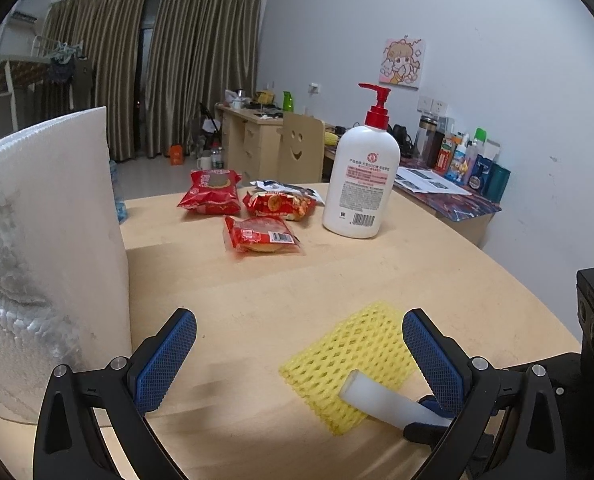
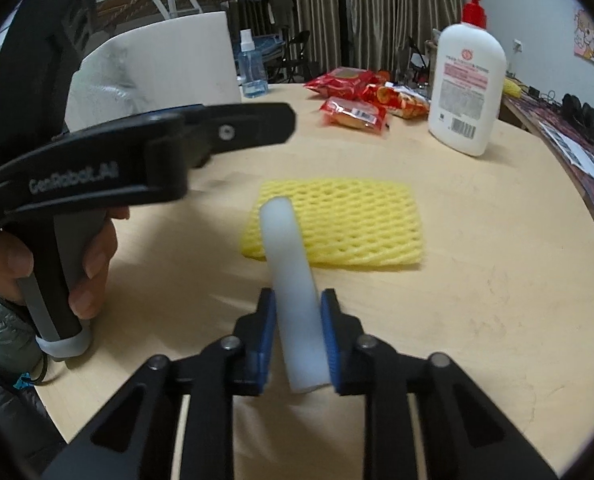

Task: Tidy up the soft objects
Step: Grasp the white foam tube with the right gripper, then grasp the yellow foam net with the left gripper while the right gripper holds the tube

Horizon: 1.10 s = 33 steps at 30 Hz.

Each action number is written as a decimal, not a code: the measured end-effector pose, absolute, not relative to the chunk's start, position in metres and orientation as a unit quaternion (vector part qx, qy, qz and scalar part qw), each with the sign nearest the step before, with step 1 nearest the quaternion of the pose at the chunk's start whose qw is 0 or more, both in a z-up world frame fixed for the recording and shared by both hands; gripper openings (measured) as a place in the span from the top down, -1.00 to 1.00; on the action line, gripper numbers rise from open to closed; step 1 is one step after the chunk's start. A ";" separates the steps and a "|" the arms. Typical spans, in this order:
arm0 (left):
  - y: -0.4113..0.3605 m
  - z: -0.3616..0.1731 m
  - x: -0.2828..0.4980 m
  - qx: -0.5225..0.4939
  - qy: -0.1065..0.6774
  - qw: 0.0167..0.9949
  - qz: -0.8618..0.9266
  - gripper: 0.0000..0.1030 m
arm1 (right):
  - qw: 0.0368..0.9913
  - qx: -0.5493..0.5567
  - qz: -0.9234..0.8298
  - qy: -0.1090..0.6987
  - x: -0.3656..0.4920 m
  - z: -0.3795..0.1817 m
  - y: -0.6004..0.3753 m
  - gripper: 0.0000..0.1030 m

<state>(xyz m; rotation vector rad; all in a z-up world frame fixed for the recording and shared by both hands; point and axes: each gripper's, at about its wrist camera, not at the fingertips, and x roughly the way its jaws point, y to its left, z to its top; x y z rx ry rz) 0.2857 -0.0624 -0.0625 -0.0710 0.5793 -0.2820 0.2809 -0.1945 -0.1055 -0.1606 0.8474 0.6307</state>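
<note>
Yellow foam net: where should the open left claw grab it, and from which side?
Take the yellow foam net by its free left edge, coming from the left and low along the table. It lies flat, so there's no height to pinch from above. The white foam stick in the right claw hangs over the near part. The left claw, jaws wide apart, probably needs to slide one finger under the edge.

Lived-in bedroom or dorm-type home room, not a lab. Floor-length brown curtains (image 1: 157,60) over the window, clothes on a drying rack (image 1: 63,54), a cartoon girl poster (image 1: 402,63) on the white wall. Wooden drawer unit (image 1: 243,140) with clutter on top, smiley-face chair back (image 1: 300,145). Toiletry bottles (image 1: 467,160) line the side counter; snack packets (image 1: 213,193) and a pump lotion bottle (image 1: 363,184) sit on the round wooden desk (image 1: 337,280).
</note>
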 end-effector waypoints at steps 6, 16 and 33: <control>-0.065 -0.065 0.285 -0.033 0.293 0.944 -0.149 -0.99 | 0.866 -0.060 0.299 0.396 0.279 -0.103 -0.201 0.62; -0.084 -0.068 0.282 -0.025 0.300 0.936 -0.184 -0.99 | 0.873 0.016 0.297 0.387 0.270 -0.094 -0.246 0.62; -0.143 -0.081 0.290 0.033 0.349 0.906 -0.237 -0.89 | 0.899 0.083 0.242 0.355 0.254 -0.083 -0.302 0.62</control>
